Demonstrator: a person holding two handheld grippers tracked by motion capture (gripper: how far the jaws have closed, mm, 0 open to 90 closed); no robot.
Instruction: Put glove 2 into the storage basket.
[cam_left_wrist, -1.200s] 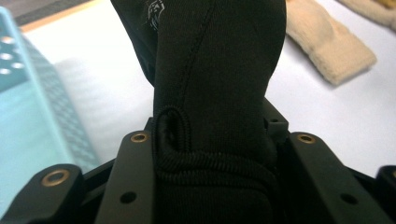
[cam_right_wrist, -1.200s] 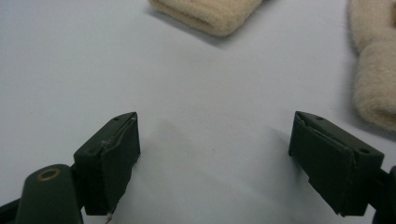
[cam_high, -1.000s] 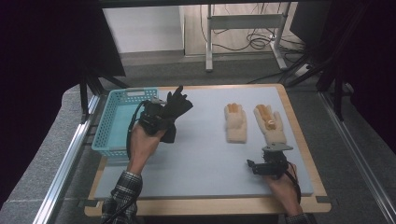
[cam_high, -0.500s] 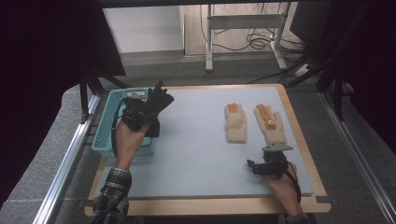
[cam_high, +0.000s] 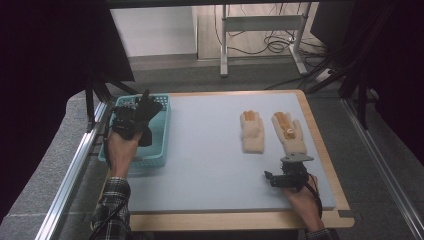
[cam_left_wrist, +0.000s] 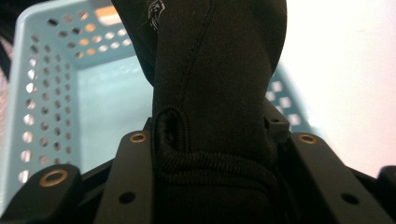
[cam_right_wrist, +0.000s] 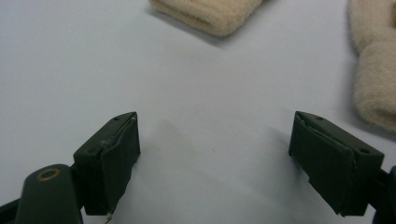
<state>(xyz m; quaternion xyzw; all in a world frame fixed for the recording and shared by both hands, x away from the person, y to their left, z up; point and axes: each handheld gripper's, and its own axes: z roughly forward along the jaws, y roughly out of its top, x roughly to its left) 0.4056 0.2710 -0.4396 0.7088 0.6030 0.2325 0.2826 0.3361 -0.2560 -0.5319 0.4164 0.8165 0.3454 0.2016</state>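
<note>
Black two-jaw tool (cam_right_wrist: 214, 163), brass-ringed screw holes, plaid sleeve (cam_high: 111, 207), grey top plate

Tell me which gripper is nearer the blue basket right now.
Left. The left gripper hangs over the blue basket, shut on a black glove. The right gripper sits open, far across the mat near the two beige gloves.

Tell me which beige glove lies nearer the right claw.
The right-hand beige glove, with the orange patch; its cuff lies just beyond the right claw.
</note>
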